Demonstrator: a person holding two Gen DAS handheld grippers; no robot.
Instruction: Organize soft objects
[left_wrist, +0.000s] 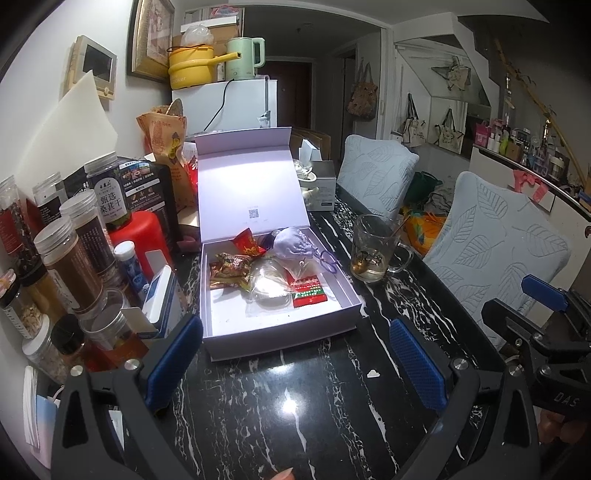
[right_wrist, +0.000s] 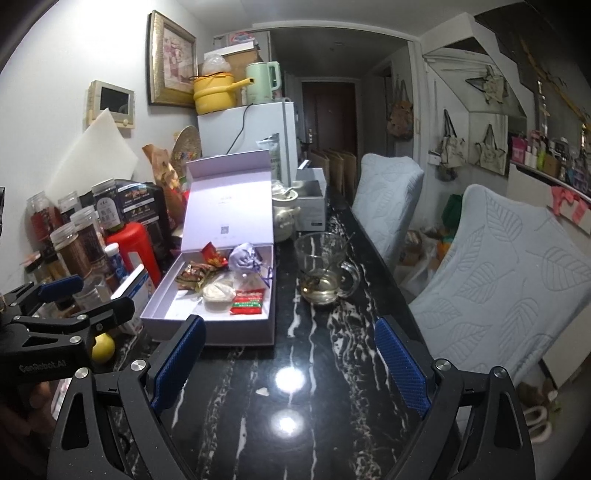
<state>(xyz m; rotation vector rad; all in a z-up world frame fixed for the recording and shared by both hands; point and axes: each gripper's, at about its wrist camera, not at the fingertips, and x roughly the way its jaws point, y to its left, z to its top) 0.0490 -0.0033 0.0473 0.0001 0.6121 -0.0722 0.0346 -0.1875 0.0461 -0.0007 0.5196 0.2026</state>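
Note:
A pale lilac gift box (left_wrist: 343, 308) (right_wrist: 155, 314) stands open on the black marble table, lid raised at the back. Inside lie a lilac drawstring pouch (left_wrist: 293, 242) (right_wrist: 243, 256), red and gold snack packets (left_wrist: 231, 267) (right_wrist: 192, 277), a clear plastic bag (left_wrist: 269, 286) (right_wrist: 218, 293) and a red-green packet (left_wrist: 309, 293) (right_wrist: 248, 304). My left gripper (left_wrist: 293, 365) hovers open in front of the box, nothing between its blue pads. My right gripper (right_wrist: 290, 363) is open too, over bare table just right of the box. Each gripper shows at the other view's edge.
A glass mug (left_wrist: 373, 249) (right_wrist: 325, 267) with liquid and a spoon stands right of the box. Jars and bottles (left_wrist: 74, 258) crowd the left side by the wall. Two chairs with pale leaf-pattern covers (left_wrist: 495, 254) line the table's right edge. A white scrap (left_wrist: 373, 374) lies on the marble.

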